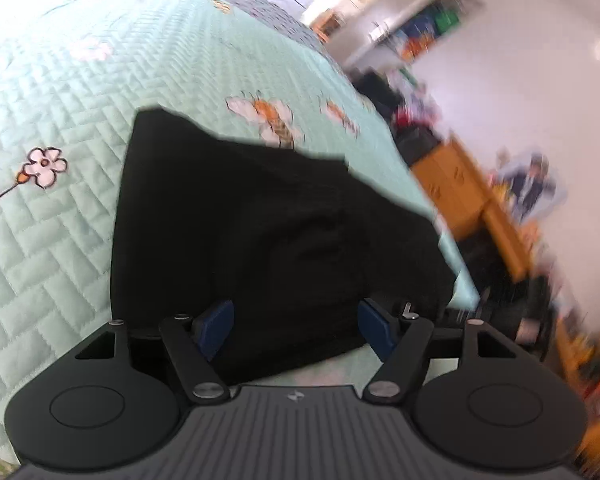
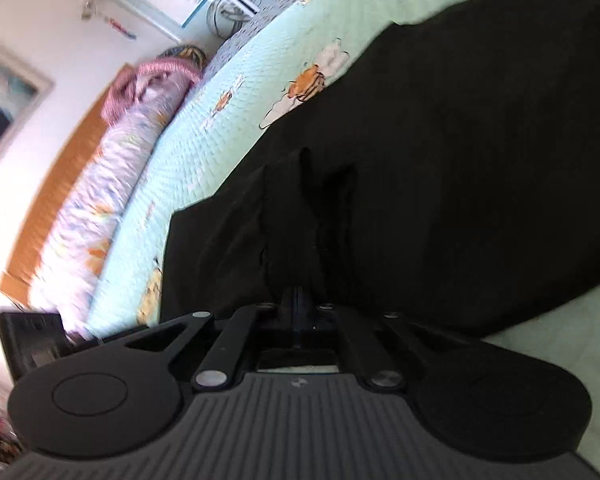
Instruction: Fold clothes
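Lying dark across the middle of the left wrist view, the black garment (image 1: 260,240) spreads over a pale green quilt (image 1: 60,240) printed with bees and flowers. Its far edge runs jagged from the upper left of the cloth toward the right, and its near edge curves away at the lower centre, where a strip of quilt shows just above the tool body. The left gripper (image 1: 296,326) stands wide apart over the near part of the cloth, its blue pads (image 1: 218,320) clear of each other with nothing pinched between them. Open quilt fills the whole left side and the top of the frame. At the right the bed edge drops off toward blurred orange furniture (image 1: 480,208) and a white wall.

From the right wrist view, the same garment (image 2: 460,160) fills the centre and right, reaching the upper right corner. The right gripper (image 2: 298,300) is closed tight on a bunched fold of the cloth, which rises in ridges straight ahead of the jaws. The cloth's left edge falls steeply at lower centre left. Bare quilt (image 2: 228,120) lies to the upper left and at the lower right corner. Beyond it, a patterned pillow (image 2: 112,184) lines the bed's edge along a wooden headboard (image 2: 48,200).
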Motion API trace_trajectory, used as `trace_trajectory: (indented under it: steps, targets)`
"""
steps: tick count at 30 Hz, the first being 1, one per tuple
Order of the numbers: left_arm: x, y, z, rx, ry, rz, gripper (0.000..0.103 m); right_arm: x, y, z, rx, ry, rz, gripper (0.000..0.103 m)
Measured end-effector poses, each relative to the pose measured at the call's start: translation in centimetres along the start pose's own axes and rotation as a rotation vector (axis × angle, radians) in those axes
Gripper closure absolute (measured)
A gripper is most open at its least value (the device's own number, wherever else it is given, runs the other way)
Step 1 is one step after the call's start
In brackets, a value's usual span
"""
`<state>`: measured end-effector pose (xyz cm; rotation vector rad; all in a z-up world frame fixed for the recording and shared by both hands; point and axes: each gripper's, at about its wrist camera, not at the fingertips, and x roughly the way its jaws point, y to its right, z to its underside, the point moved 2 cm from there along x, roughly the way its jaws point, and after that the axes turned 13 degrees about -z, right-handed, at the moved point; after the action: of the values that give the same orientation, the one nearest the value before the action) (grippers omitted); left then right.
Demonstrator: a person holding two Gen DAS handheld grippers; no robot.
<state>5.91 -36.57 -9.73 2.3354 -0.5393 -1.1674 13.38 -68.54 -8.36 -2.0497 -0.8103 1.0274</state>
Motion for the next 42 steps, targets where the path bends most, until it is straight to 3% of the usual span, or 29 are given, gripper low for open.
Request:
trace_trajectory:
  steps: [3, 7, 8, 10, 12, 17, 23, 27, 30, 33, 35, 36, 37, 42]
  targets:
    - [0.0, 0.1, -2.5, -0.033, 0.053, 0.034, 0.031, 0.3, -0.7, -0.4, -0.009, 0.035, -0.089, 0.092]
    - [3.2, -1.5, -5.1, -0.054, 0.046, -0.036, 0.031, 3.3, -0.1, -1.9, 0.064, 0.067, -0.263, 0.086]
    - [3.8, -2.7, -5.4, -0.100, 0.033, -0.042, 0.031, 4.3, 1.0, -2.0, 0.088, 0.048, -0.271, 0.086]
    - [4.6, -4.7, -5.4, -0.168, 0.004, 0.010, 0.035, 5.8, 4.6, -1.6, 0.157, -0.017, -0.190, 0.103]
    - [5.0, -6.1, -5.4, -0.202, -0.017, 0.056, 0.040, 5.4, 6.2, -1.2, 0.190, 0.009, -0.261, 0.103]
    - [4.7, -7.0, -5.7, -0.222, -0.038, 0.083, 0.044, 4.5, 5.2, 0.3, 0.189, -0.012, -0.264, 0.103]
    - [3.5, -5.0, -6.1, -0.183, -0.046, 0.036, 0.034, 0.4, 3.8, 1.5, 0.221, -0.011, -0.235, 0.102]
    - [2.3, -3.8, -6.3, -0.184, -0.032, 0.083, 0.031, -1.5, 2.2, 0.5, 0.217, 0.061, -0.297, 0.070]
    - [2.6, -3.5, -6.5, -0.187, -0.016, 0.085, 0.030, -1.1, 1.0, -1.3, 0.231, 0.126, -0.363, 0.066]
    - [3.9, -3.8, -6.8, -0.194, -0.027, 0.016, 0.030, 0.7, 2.1, -2.6, 0.282, 0.152, -0.296, 0.059]
    - [4.4, -4.0, -6.8, -0.205, -0.031, -0.008, 0.030, 1.9, 3.7, -2.7, 0.324, 0.151, -0.218, 0.064]
    - [4.4, -4.2, -6.7, -0.215, -0.032, -0.002, 0.030, 2.3, 4.6, -2.4, 0.350, 0.151, -0.180, 0.090]
    - [4.3, -4.4, -6.6, -0.225, -0.032, 0.005, 0.030, 2.2, 5.4, -2.1, 0.386, 0.164, -0.177, 0.103]
    - [3.4, -4.8, -6.5, -0.241, -0.032, 0.003, 0.030, 1.6, 5.6, -1.6, 0.383, 0.191, -0.155, 0.103]
